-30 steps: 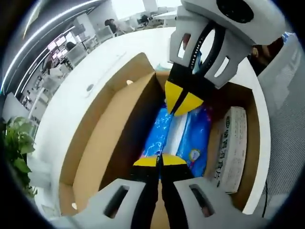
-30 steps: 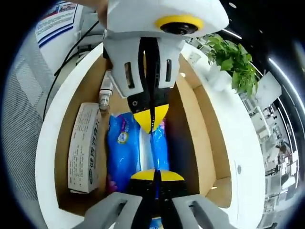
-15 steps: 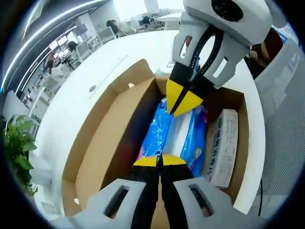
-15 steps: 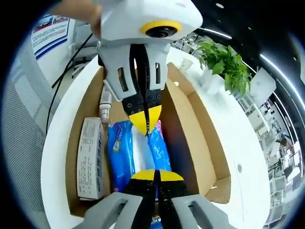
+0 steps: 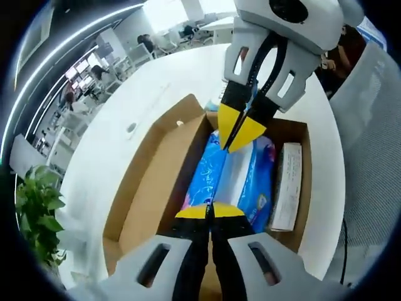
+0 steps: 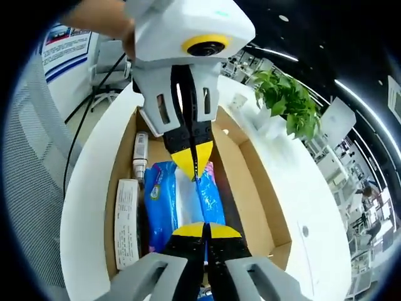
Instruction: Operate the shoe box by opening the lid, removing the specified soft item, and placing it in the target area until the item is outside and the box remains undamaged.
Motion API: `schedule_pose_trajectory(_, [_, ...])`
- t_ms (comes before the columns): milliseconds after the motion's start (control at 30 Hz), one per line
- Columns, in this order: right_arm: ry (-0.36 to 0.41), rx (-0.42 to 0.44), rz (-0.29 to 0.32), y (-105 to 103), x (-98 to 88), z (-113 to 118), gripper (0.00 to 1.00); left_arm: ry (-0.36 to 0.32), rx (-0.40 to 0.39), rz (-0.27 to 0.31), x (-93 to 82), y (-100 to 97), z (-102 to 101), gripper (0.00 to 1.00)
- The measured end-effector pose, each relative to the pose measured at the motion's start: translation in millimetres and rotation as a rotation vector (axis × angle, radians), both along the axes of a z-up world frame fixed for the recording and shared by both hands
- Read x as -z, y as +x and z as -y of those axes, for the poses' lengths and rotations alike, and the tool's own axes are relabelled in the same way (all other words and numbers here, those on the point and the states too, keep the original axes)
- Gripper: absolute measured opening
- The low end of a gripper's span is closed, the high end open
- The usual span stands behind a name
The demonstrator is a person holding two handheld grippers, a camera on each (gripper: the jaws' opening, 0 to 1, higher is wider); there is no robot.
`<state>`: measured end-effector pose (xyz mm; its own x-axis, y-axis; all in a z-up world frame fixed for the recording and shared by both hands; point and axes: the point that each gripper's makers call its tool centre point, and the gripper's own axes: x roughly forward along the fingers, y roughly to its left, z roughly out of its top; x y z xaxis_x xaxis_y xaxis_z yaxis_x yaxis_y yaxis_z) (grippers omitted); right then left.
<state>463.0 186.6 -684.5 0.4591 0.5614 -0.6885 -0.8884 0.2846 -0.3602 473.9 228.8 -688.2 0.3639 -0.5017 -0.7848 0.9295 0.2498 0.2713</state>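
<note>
Both views now take in more of the shoe box point(image 5: 150, 188) than 1 second ago, so both hands have risen, with the blue soft pack point(image 5: 235, 179) pinched at each end and probably lifting out. The left gripper point(image 5: 210, 211) at 6 o'clock is clamped on the pack's near end; the right gripper point(image 5: 241, 133) at 12 o'clock grips the far end. The pack looks glossy, blue with a pale centre band, lying lengthwise between the box wall and a white carton point(image 5: 285, 185) at 3 o'clock. The lid is open.
</note>
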Motion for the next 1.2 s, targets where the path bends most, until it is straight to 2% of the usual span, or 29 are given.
schedule_pose_trajectory(500, [0.040, 0.000, 0.057, 1, -46.1, 5, 0.00, -0.018, -0.005, 0.042, -43.9, 0.3, 5, 0.00])
schedule_pose_trajectory(567, [0.072, 0.019, 0.029, 1, -50.8, 7, 0.00, -0.018, -0.001, 0.043, -46.6, -0.7, 7, 0.00])
schedule_pose_trajectory(700, [0.087, 0.031, 0.037, 1, -60.5, 13, 0.00, -0.030, 0.014, 0.048, -56.2, -2.0, 13, 0.00])
schedule_pose_trajectory(1033, [0.108, 0.065, 0.051, 0, -82.2, 37, 0.00, -0.042, 0.051, 0.055, -76.5, -1.6, 38, 0.00])
schedule_pose_trajectory(1200, [0.104, 0.087, 0.047, 0, -89.0, 54, 0.00, -0.045, 0.078, 0.051, -84.1, -3.2, 58, 0.00])
